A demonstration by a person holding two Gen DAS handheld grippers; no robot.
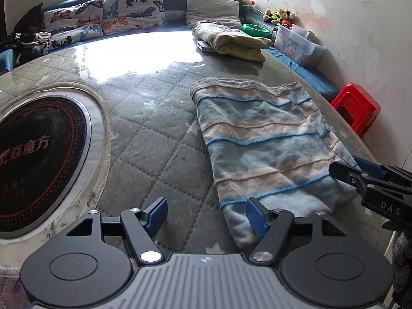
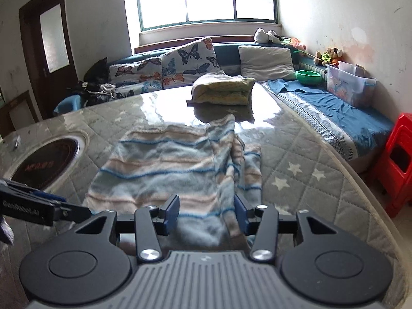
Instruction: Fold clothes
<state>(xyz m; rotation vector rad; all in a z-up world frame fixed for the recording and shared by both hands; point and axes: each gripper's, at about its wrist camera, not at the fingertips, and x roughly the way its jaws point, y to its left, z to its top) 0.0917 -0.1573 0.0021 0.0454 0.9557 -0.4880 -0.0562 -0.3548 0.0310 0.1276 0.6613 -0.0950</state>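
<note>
A blue, beige and grey striped knit garment [image 1: 267,144] lies flat on the quilted grey table cover [image 1: 154,139], partly folded, with a strip doubled over along its right side [image 2: 242,159]. My left gripper [image 1: 206,216] is open and empty, low over the garment's near left corner. My right gripper [image 2: 206,212] is open and empty over the garment's near edge [image 2: 164,170]. The right gripper also shows at the right edge of the left wrist view [image 1: 370,180]; the left one shows at the left edge of the right wrist view [image 2: 38,206].
A round black cooktop [image 1: 38,159] is set into the table at left. A folded yellow blanket [image 2: 224,90] lies at the far end. A bench with butterfly cushions [image 2: 185,64], a plastic bin [image 2: 350,82] and a red stool [image 2: 396,159] surround the table.
</note>
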